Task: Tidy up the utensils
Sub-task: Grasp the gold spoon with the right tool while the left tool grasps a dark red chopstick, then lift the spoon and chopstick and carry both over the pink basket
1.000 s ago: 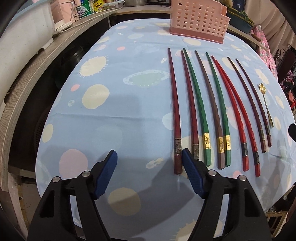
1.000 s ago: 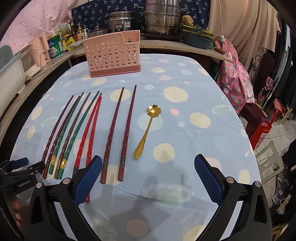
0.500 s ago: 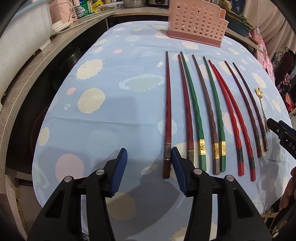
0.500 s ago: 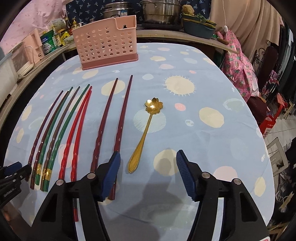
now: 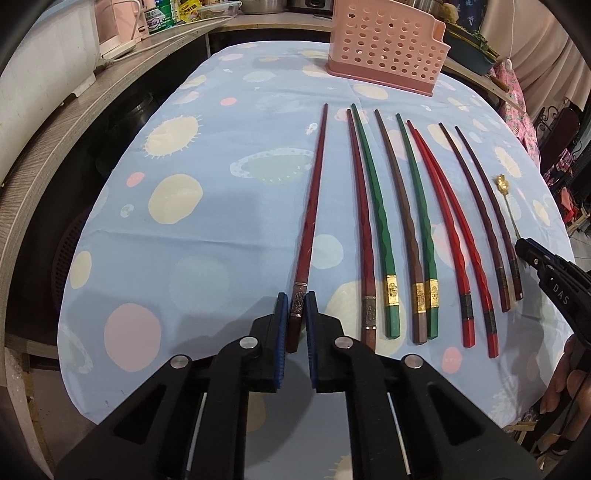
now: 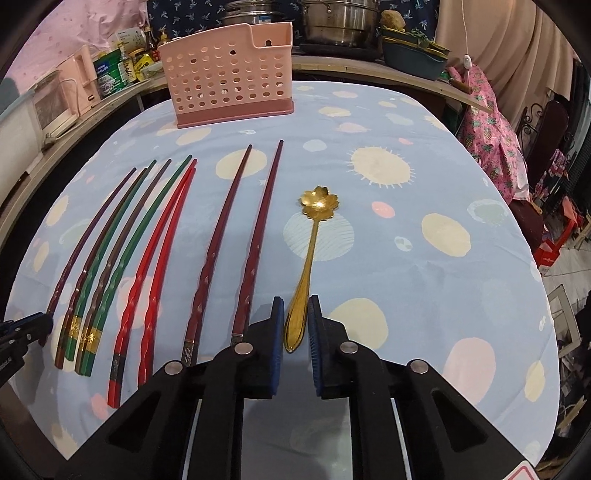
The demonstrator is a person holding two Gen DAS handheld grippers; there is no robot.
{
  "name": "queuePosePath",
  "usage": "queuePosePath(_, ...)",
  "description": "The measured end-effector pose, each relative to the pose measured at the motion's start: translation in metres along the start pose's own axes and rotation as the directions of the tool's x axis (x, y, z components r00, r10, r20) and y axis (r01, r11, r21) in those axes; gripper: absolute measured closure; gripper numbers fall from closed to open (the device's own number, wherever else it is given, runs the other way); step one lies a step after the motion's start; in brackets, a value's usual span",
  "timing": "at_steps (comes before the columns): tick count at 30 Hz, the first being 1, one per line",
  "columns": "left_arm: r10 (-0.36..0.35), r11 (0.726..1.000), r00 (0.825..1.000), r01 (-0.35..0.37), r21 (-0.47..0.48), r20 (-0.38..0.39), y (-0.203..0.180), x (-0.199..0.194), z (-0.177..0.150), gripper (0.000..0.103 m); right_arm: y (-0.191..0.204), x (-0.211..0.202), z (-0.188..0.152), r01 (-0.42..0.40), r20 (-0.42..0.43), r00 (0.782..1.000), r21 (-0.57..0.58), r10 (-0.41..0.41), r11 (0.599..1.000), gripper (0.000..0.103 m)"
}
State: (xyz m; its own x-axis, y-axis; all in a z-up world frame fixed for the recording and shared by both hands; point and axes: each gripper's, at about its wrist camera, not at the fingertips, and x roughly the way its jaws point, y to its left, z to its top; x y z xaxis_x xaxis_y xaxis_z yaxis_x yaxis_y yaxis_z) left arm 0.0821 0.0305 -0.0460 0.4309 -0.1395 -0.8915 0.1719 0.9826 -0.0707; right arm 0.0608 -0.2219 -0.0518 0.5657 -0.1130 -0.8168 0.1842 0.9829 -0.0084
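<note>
Several chopsticks, dark red, green, brown and bright red, lie side by side on the blue spotted tablecloth (image 5: 221,236). My left gripper (image 5: 296,308) is shut on the thick end of the leftmost dark red chopstick (image 5: 312,210), which still lies on the cloth. My right gripper (image 6: 296,317) is shut on the handle of a gold flower-bowl spoon (image 6: 312,243), also lying on the cloth. A pink perforated utensil holder (image 5: 384,59) (image 6: 229,77) stands upright at the far side of the table.
The right gripper's tip (image 5: 554,273) shows at the right edge of the left wrist view, the left gripper's tip (image 6: 22,328) at the left edge of the right wrist view. A wooden counter (image 5: 55,147) with appliances runs along the left. Pots (image 6: 332,22) stand behind the holder.
Both grippers moved forward and closed: the left one onto the leftmost dark red chopstick, the right one onto the gold spoon's handle.
</note>
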Motion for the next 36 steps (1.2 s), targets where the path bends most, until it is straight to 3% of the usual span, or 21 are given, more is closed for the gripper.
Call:
queuePosePath(7, -0.005, 1.000, 1.000, 0.006, -0.026, 0.020, 0.004, -0.013, 0.001, 0.095, -0.010, -0.014, -0.001, -0.017, 0.018, 1.000, 0.026, 0.017, 1.000, 0.093)
queuePosePath(18, -0.014, 0.998, 0.990, 0.023, -0.064, 0.140, 0.010, -0.069, 0.031, 0.095, -0.035, -0.054, 0.024, -0.047, 0.112, 0.993, 0.098, 0.035, 0.994, 0.093)
queuePosePath(25, -0.007, 0.998, 0.975, 0.022, -0.063, 0.223, 0.010, -0.101, 0.067, 0.096, -0.044, -0.069, 0.049, -0.073, 0.175, 0.983, 0.118, 0.051, 0.990, 0.093)
queuePosePath(36, 0.011, 0.997, 0.935, 0.016, -0.073, 0.356, 0.010, -0.147, 0.128, 0.096, -0.055, -0.088, 0.081, -0.112, 0.245, 0.966, 0.137, 0.076, 0.984, 0.093)
